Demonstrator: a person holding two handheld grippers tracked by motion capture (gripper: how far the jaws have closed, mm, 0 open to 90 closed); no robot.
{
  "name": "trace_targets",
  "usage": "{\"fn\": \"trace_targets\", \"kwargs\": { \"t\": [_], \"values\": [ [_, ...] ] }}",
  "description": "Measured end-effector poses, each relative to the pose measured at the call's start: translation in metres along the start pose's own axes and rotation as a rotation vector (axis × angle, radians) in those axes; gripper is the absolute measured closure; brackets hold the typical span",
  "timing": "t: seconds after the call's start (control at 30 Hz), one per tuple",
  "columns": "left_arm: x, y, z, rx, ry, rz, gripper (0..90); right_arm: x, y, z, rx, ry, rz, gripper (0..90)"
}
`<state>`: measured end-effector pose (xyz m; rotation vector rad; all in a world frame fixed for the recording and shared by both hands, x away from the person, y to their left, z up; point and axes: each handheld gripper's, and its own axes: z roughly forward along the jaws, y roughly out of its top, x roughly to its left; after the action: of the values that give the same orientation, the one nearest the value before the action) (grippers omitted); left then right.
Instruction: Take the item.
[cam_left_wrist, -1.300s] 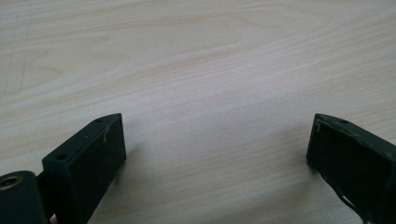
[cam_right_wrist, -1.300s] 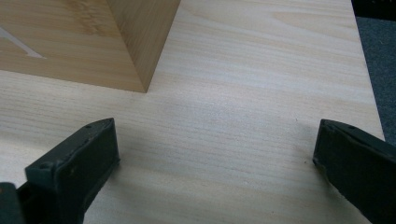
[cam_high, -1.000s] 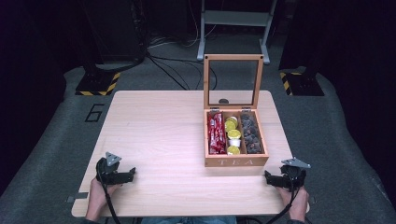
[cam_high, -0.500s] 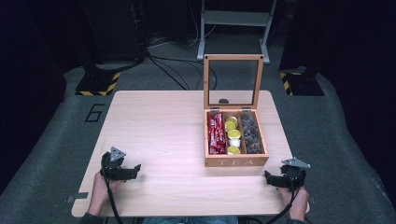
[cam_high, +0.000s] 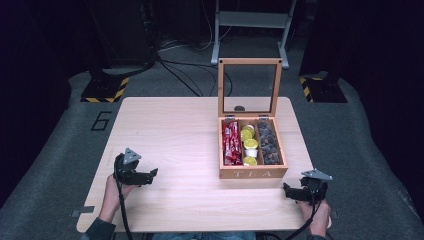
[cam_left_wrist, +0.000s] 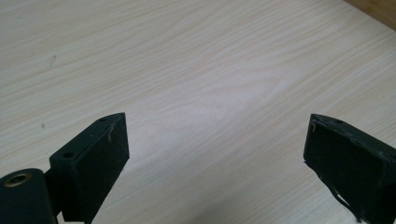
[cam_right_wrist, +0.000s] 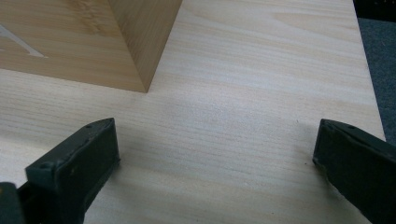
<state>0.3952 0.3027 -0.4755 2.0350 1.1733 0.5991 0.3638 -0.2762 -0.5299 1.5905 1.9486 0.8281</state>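
A pale wooden table (cam_high: 175, 130) with rounded corners stands on grey carpeted floor (cam_high: 65, 165). Directly on it sits one thing, a wooden tea box (cam_high: 252, 172) lettered TEA on its front wall, its glass-paned lid standing upright at the back. The box rests on the right half of the tabletop, close to the right edge. Left of the box the board is bare wood grain; in front of the box a strip of tabletop runs to the near edge.
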Motion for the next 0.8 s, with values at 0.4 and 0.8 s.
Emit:
{"fn": "trace_targets", "kwargs": {
  "t": [0.4, 0.8],
  "values": [
    [-0.011, 0.030, 0.007, -0.009, -0.044, 0.044, 7.6, 0.000, 0.000, 0.000, -0.002, 0.000, -0.001, 0.0],
    [-0.028, 0.063, 0.018, -0.025, -0.089, 0.098, 8.4, 0.000, 0.000, 0.000, -0.004, -0.001, -0.004, 0.0]
  ]
}}
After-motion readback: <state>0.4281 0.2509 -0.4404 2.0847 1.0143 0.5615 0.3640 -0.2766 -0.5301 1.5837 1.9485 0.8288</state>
